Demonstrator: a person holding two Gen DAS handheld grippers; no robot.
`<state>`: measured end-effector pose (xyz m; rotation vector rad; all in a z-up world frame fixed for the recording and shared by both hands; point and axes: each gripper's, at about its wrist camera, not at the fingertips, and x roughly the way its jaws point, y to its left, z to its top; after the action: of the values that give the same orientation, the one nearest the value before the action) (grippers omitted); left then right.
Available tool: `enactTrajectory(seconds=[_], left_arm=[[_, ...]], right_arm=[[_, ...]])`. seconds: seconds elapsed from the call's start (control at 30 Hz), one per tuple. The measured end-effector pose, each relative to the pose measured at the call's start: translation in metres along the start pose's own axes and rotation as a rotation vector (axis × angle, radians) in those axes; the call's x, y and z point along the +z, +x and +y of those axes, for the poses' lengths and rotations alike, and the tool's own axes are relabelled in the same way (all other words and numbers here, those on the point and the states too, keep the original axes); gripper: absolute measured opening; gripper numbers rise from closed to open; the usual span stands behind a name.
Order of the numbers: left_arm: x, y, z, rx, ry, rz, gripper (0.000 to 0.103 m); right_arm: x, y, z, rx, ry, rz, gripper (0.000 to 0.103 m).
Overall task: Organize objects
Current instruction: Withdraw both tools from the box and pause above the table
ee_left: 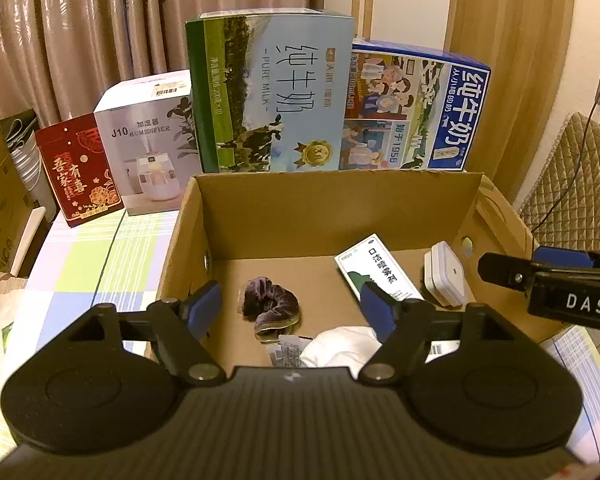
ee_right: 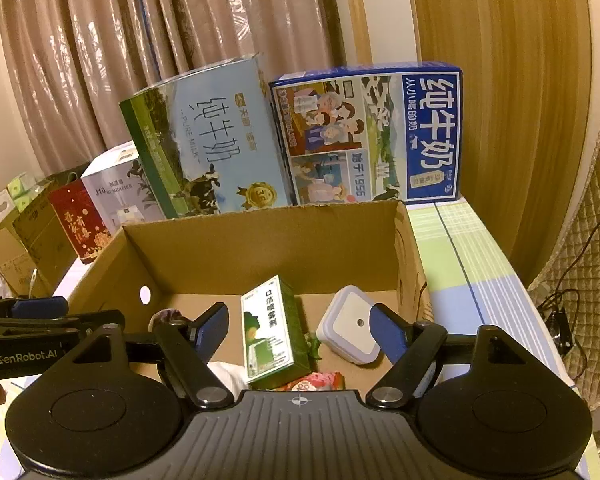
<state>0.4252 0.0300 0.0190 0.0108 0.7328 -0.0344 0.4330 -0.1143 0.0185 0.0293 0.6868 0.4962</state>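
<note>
An open cardboard box sits on a checked tablecloth and holds the things being sorted. On its floor, in the left wrist view, a purple velvet scrunchie lies at about 7 o'clock from the box's middle, a green and white carton lies flat at about 3 o'clock, and a white square device leans against the right wall just beyond the carton. A white cloth is bunched at 6 o'clock near the front edge, with a small printed tag just beside it.

In the right wrist view the carton and the white device lie apart from each other, and a pink and red packet peeks out at 6 o'clock below the carton.

The left gripper hangs over the front of the box with its blue-padded jaws spread wide and nothing between them. The right gripper also stands wide apart over the box; the carton lies below the gap, but the pads do not press on it.

Behind the box, at 12 o'clock, stand two milk cases: a green and pale blue one and a dark blue one. To their left, at 10 o'clock, are a white humidifier box and a red gift box. A curtain hangs behind them
</note>
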Motion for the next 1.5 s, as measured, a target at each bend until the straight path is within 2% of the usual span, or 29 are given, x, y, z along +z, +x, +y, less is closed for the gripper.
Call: enactTrajectory(seconds=[0.37, 0.63, 0.9, 1.1, 1.3, 1.5], left_arm=[[-0.001, -0.016, -0.004, 0.002, 0.011, -0.021, 0.082], [-0.012, -0.04, -0.008, 0.01, 0.035, -0.039, 0.091], [-0.037, -0.077, -0.013, 0.019, 0.045, -0.071, 0.099], [-0.06, -0.104, -0.017, 0.042, 0.054, -0.086, 0.102], [-0.086, -0.12, -0.009, 0.052, 0.031, -0.058, 0.102], [-0.112, -0.133, 0.0, 0.06, 0.027, -0.021, 0.102]], right_arm=[[-0.002, -0.011, 0.0, 0.002, 0.009, -0.011, 0.079], [-0.008, -0.031, 0.001, 0.004, -0.006, -0.029, 0.094], [-0.023, -0.062, -0.012, -0.005, 0.013, -0.045, 0.101], [-0.039, -0.089, -0.023, -0.009, 0.021, -0.036, 0.101], [-0.06, -0.111, -0.031, -0.01, 0.021, -0.011, 0.101], [-0.083, -0.123, -0.021, 0.015, -0.031, 0.035, 0.101]])
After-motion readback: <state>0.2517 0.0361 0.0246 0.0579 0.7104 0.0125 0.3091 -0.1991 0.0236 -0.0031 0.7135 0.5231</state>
